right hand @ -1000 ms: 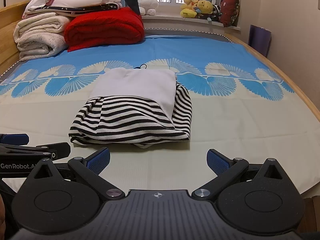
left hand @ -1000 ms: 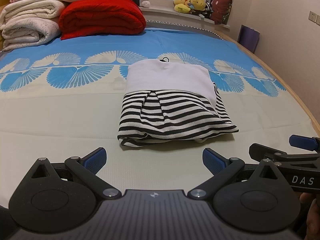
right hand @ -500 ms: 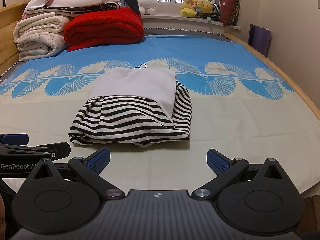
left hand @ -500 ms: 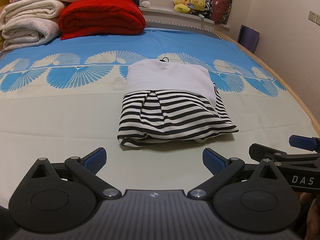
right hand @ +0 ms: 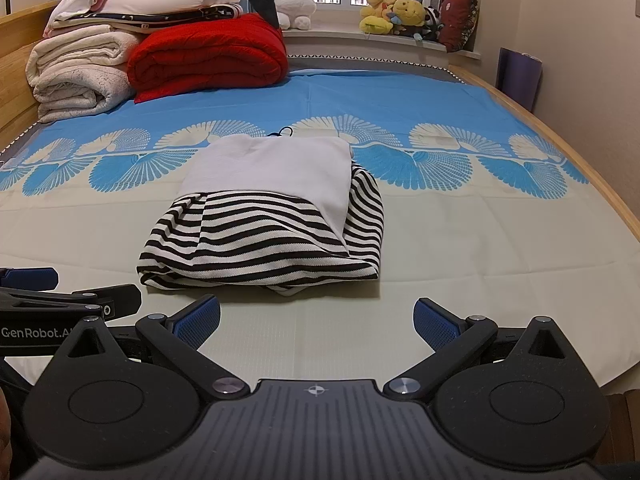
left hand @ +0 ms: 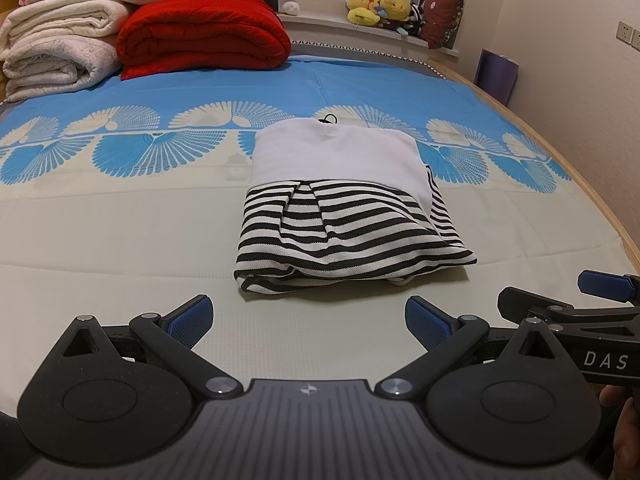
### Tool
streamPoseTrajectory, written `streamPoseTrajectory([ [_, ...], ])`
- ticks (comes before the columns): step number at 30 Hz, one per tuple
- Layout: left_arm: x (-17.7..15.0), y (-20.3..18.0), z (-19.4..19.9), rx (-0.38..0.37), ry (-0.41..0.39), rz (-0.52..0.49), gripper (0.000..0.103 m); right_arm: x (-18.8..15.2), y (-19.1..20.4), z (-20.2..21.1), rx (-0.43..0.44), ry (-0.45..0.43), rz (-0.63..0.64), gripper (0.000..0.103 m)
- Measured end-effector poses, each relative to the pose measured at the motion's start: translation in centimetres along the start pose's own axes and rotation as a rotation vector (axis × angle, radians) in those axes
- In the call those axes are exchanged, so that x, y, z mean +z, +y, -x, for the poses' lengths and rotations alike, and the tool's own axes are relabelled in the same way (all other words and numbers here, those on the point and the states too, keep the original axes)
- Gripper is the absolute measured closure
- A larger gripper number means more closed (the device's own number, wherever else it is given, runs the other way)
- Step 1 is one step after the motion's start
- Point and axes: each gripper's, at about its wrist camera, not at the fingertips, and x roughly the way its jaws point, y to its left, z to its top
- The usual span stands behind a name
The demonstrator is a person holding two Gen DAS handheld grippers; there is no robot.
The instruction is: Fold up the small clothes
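A small garment (left hand: 344, 216), black-and-white striped with a plain white top part, lies folded into a compact bundle on the bed sheet (left hand: 120, 240). It also shows in the right wrist view (right hand: 264, 220). My left gripper (left hand: 308, 320) is open and empty, held just short of the bundle's near edge. My right gripper (right hand: 316, 320) is open and empty, also just short of the near edge. Each gripper shows at the side of the other's view.
A red quilt (left hand: 204, 40) and rolled white blankets (left hand: 56, 56) are stacked at the far left of the bed. Stuffed toys (left hand: 380, 8) sit on the windowsill. The wooden bed edge (left hand: 600, 208) and a wall run along the right.
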Motion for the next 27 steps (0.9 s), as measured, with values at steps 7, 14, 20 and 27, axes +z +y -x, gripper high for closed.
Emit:
streamPoseTrajectory([
  [7,0.01,0.02,0.01,0.000,0.000,0.000,0.001,0.01,0.03,0.02,0.000,0.000,0.000,0.001],
  [14,0.00,0.01,0.00,0.000,0.001,0.000,0.001,0.00,0.04,0.03,-0.001,0.001,0.000,0.001],
  [20,0.01,0.00,0.00,0.000,0.001,0.000,0.001,-0.28,0.02,-0.07,0.000,0.004,-0.002,0.001],
  [27,-0.13,0.32,0.00,-0.001,-0.001,-0.005,0.001,-0.63,-0.01,-0.21,0.000,0.008,-0.004,0.001],
])
